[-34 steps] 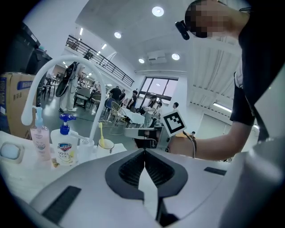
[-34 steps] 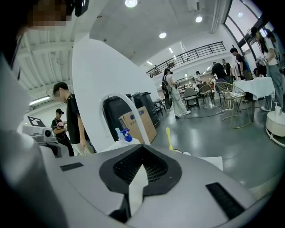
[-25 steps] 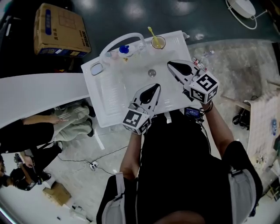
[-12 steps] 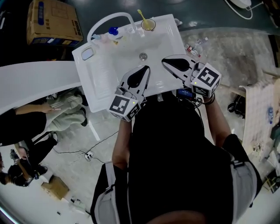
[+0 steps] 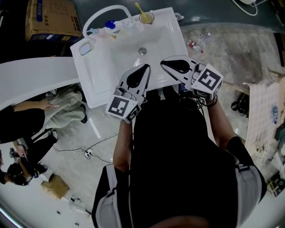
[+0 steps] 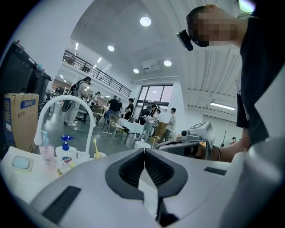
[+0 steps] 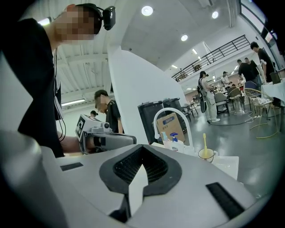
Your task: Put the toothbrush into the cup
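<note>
A person stands over a white sink (image 5: 102,67), seen from above, with a two-jaw gripper in each hand. The left gripper (image 5: 145,67) and right gripper (image 5: 164,63) hover side by side over the near edge of the sink, both aimed toward its back. In each gripper's own view the jaws are pressed together with nothing between them.

The yellow toothbrush (image 5: 139,9) stands tilted in a yellowish cup (image 5: 146,18) at the back rim of the sink, well apart from both grippers. Left of the cup, along the same rim, stand a white pump bottle (image 6: 66,155) with a blue top and a small pink bottle (image 6: 46,152), under a curved white tap (image 5: 107,12). The pump bottle carries a red and blue label, too small to read. A soap dish (image 5: 84,49) sits at the sink's left corner, and the drain (image 5: 142,50) lies in the basin.

A cardboard box (image 5: 44,20) with blue print, not readable, sits beyond the sink. Each gripper carries a marker cube (image 5: 121,108) with black-and-white squares.
</note>
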{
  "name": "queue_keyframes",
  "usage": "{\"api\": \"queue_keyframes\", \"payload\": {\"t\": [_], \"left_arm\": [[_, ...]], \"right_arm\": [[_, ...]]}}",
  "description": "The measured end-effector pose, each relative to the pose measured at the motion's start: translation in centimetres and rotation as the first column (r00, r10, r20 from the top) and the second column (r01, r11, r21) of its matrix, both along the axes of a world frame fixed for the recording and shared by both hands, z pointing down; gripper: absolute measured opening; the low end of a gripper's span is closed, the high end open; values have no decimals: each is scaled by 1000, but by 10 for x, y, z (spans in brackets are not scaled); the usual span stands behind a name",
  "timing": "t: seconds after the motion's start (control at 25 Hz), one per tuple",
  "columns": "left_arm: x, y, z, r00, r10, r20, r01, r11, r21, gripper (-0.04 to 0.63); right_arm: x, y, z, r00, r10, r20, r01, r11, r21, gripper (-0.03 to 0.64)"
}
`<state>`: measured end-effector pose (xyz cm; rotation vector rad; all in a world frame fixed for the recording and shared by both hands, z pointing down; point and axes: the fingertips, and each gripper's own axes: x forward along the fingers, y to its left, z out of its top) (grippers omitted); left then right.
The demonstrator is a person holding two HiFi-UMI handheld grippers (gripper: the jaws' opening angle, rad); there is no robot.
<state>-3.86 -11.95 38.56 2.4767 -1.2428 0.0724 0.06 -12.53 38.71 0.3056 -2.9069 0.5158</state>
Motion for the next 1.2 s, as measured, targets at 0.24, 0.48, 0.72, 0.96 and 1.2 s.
{"api": "queue_keyframes", "payload": {"t": [0.24, 0.48, 0.72, 0.96, 1.2], "left_arm": [[11, 22, 8, 997, -68, 24, 68, 997, -20, 12], [11, 55, 6, 996, -87, 31, 87, 996, 3, 12], [5, 108, 1, 998, -56, 35, 56, 998, 21, 12], [-10, 180, -4, 999, -35, 25, 34, 999, 39, 12], [-9, 252, -12, 1000, -5, 5, 5, 999, 49, 12]], "right_arm": [[19, 13, 14, 999, -44, -8, 44, 999, -26, 15], [15, 36, -5, 999, 14, 40, -14, 1000, 20, 15], [13, 92, 0, 1000, 22, 10, -22, 1000, 11, 15], [-2, 160, -2, 997, 80, 8, -80, 997, 14, 15], [4, 229, -6, 991, 132, 4, -132, 991, 11, 15]]}}
